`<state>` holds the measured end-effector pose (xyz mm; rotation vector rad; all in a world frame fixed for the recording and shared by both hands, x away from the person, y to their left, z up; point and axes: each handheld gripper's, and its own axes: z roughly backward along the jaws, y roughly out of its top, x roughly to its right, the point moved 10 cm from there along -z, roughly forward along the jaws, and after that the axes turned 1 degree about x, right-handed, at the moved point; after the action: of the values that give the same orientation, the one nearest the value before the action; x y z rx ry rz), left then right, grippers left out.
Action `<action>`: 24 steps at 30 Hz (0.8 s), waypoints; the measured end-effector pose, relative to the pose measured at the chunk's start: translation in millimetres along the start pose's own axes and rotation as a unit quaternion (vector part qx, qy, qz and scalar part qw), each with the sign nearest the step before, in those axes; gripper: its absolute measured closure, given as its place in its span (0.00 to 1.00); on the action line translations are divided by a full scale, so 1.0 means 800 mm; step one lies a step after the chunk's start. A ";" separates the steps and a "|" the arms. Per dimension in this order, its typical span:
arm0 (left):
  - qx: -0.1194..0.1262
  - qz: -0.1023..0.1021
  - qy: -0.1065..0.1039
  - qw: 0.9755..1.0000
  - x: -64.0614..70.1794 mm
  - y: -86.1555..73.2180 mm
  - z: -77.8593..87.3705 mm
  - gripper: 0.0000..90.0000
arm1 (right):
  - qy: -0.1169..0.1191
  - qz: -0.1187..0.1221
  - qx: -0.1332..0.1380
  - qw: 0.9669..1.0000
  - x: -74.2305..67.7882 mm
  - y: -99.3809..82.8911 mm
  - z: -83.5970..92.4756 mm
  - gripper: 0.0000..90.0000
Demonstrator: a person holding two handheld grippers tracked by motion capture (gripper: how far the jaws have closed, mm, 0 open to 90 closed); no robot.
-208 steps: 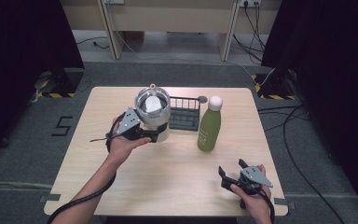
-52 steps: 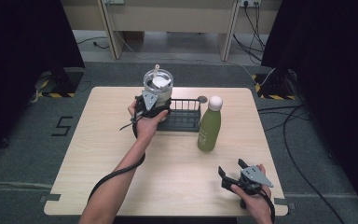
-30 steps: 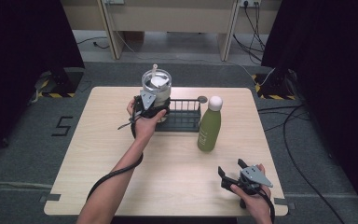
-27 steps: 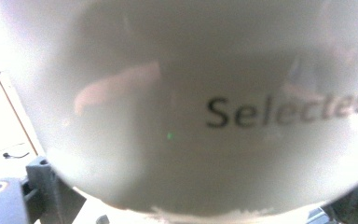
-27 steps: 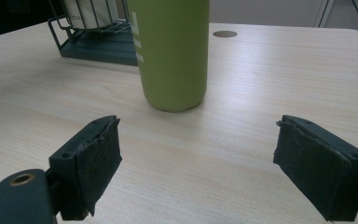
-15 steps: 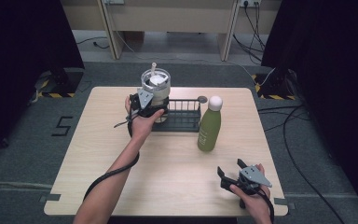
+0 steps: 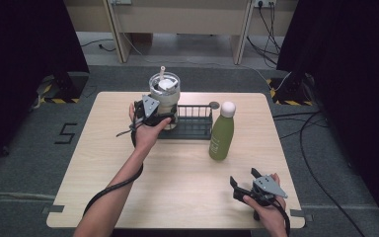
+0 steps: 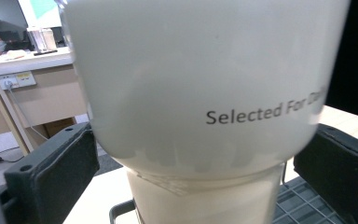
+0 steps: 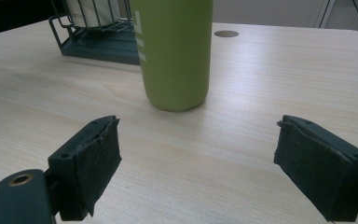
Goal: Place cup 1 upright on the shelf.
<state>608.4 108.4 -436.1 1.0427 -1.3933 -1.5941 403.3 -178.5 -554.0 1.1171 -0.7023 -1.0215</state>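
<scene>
Pale wooden table (image 7: pixel 128 168): my left gripper (image 7: pixel 154 114) clamps the milky cup (image 7: pixel 164 96) over the wire rack (image 7: pixel 193 122)'s left end, presumably to seat it there, while my right gripper (image 7: pixel 243 183) rests spread and empty before the green bottle (image 7: pixel 221 133).

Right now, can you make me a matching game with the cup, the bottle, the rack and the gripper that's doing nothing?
Things:
1. clear cup
2. green bottle
3. dark wire rack
4. right gripper

Places or states:
A. stands upright on the bare table, in front of the rack's right end
B. jaws open, nothing between them
C. sits at the rack's left end, between the left gripper's jaws
D. lies near the table's far edge

Pairs: 1-C, 2-A, 3-D, 4-B
</scene>
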 end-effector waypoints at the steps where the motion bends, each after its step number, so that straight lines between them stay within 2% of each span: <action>1: -0.001 0.002 -0.001 1.000 0.000 0.001 0.001 0.00 | 0.000 0.000 0.000 1.000 0.000 0.000 0.000 0.15; 5: -0.002 0.003 -0.005 1.000 0.001 0.003 0.007 0.00 | 0.000 0.000 0.000 1.000 0.000 0.000 0.000 0.15; 12: -0.006 -0.008 -0.011 1.000 0.004 0.001 0.017 0.00 | -0.001 0.000 0.000 1.000 0.000 0.000 0.000 0.15; 24: -0.012 -0.004 -0.023 1.000 0.007 -0.004 0.033 0.00 | -0.003 -0.002 0.003 1.000 0.001 0.002 0.001 0.15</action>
<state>581.7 113.5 -437.7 1.0052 -1.3988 -1.6463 403.7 -179.3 -552.5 1.1206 -0.7083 -1.0269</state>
